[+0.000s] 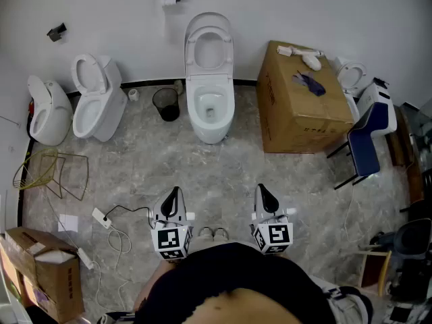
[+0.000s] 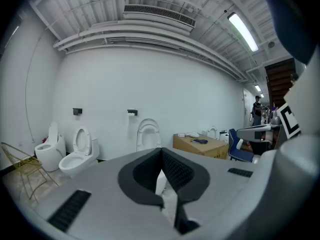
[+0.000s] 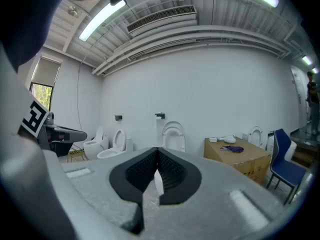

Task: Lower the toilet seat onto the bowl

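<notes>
Person is standing well back on the floor (image 1: 223, 167), facing the middle toilet at 12 o'clock. Its toilet seat (image 1: 210, 48) is standing upright at the wall, leaving the bowl (image 1: 211, 110) open below it, so the lowering is not yet begun. The left gripper (image 1: 173, 198) and right gripper (image 1: 264, 196) are being held side by side just in front of the body. Both are pointing at 12 o'clock and dipping slightly, jaws pressed together with nothing between them. That is likely a carry pose for the approach, since nothing is within reach. A trash bin (image 1: 167, 104) is sitting at 11 o'clock just beside the bowl and a cardboard box (image 1: 300, 113) at 1 o'clock. The lane between them is looking free for walking straight in.
</notes>
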A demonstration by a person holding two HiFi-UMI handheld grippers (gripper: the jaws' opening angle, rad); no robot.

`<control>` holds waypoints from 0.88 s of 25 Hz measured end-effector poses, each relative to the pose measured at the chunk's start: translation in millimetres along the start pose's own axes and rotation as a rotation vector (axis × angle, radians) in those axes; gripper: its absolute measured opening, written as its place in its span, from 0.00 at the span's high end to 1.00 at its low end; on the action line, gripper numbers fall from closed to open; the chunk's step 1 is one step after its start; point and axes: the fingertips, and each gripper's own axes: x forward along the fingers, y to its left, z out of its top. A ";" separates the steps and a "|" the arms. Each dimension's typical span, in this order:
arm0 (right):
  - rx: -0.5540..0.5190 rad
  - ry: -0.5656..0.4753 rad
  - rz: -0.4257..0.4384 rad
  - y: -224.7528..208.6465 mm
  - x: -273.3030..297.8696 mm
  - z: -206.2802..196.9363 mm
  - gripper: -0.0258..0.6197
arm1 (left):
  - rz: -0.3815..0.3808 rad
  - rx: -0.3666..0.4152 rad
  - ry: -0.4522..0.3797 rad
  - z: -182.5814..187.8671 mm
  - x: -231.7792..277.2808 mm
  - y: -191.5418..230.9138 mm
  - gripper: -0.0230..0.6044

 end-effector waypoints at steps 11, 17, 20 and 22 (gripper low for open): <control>0.000 -0.003 -0.001 -4.9 -0.2 2.1 0.95 | 0.015 0.004 0.015 -0.7 2.0 0.7 0.96; 0.011 -0.033 -0.052 -19.6 -2.5 1.5 0.95 | 0.045 0.011 -0.010 4.2 -0.5 1.2 0.96; 0.016 -0.026 -0.052 -20.5 -1.6 -0.1 0.95 | 0.046 0.012 -0.011 3.8 -0.6 1.6 0.96; 0.030 -0.032 -0.018 -16.5 1.5 0.2 0.95 | 0.044 0.010 -0.009 3.8 1.4 2.2 0.95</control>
